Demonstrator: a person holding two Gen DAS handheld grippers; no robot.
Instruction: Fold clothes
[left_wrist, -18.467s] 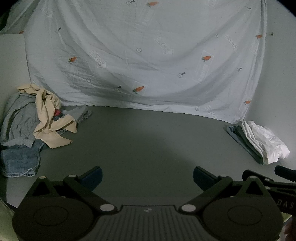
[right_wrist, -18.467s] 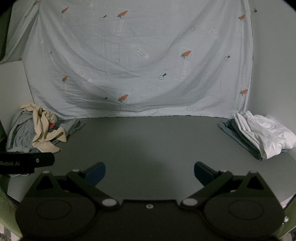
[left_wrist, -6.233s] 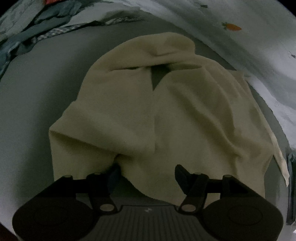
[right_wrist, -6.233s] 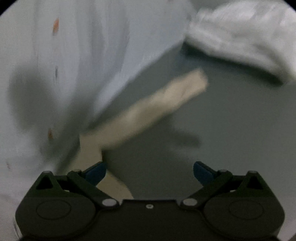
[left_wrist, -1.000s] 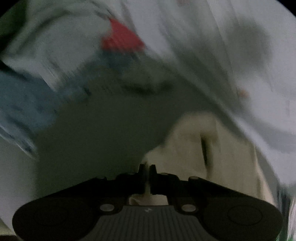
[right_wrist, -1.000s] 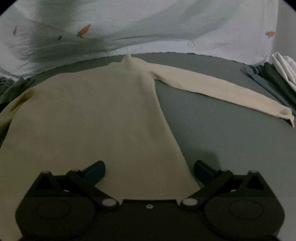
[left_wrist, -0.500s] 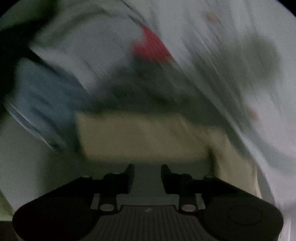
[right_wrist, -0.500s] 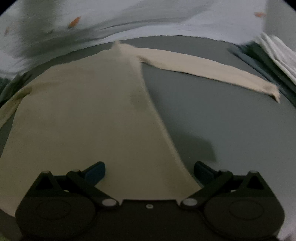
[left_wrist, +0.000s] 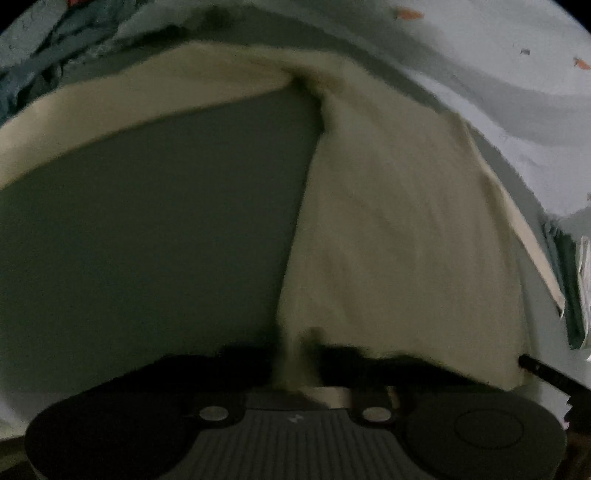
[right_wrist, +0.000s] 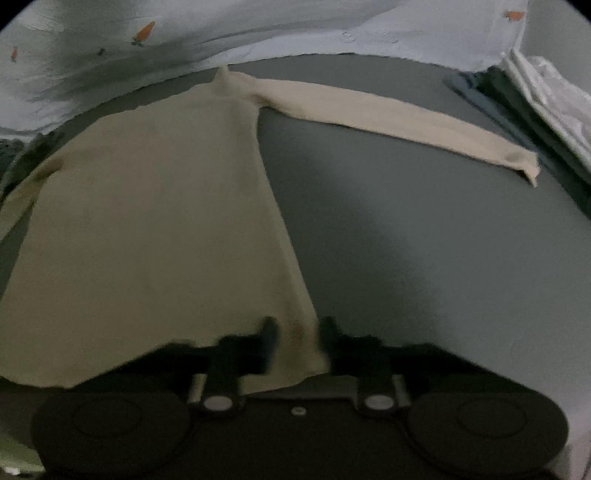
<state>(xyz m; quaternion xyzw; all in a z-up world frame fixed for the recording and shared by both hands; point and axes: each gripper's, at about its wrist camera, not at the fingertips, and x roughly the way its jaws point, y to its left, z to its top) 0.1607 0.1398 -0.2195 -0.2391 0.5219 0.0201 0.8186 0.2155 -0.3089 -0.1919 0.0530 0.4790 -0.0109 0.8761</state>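
With the cream sweater (right_wrist: 155, 206) spread flat on the grey desk (right_wrist: 424, 258), both grippers are at its near hem. The left gripper (left_wrist: 297, 365) has its fingers pressed together on the left hem corner, cloth pinched between them. The right gripper (right_wrist: 295, 343) is closing on the right hem corner, with the fabric already between its narrowed fingers, though the blur hides whether the pads bite yet.

The likely trouble is a shallow grip: if either pinch catches only one layer or the very edge, the hem could slip free when lifted and the fold would land crooked. The right sleeve (right_wrist: 399, 118) lies stretched out toward the folded stack (right_wrist: 546, 99) and could drag against it.

A second ago the right gripper's fingers stood wide over the hem, and the left gripper was away near the pile of unfolded clothes (left_wrist: 33, 62), not at the hem.
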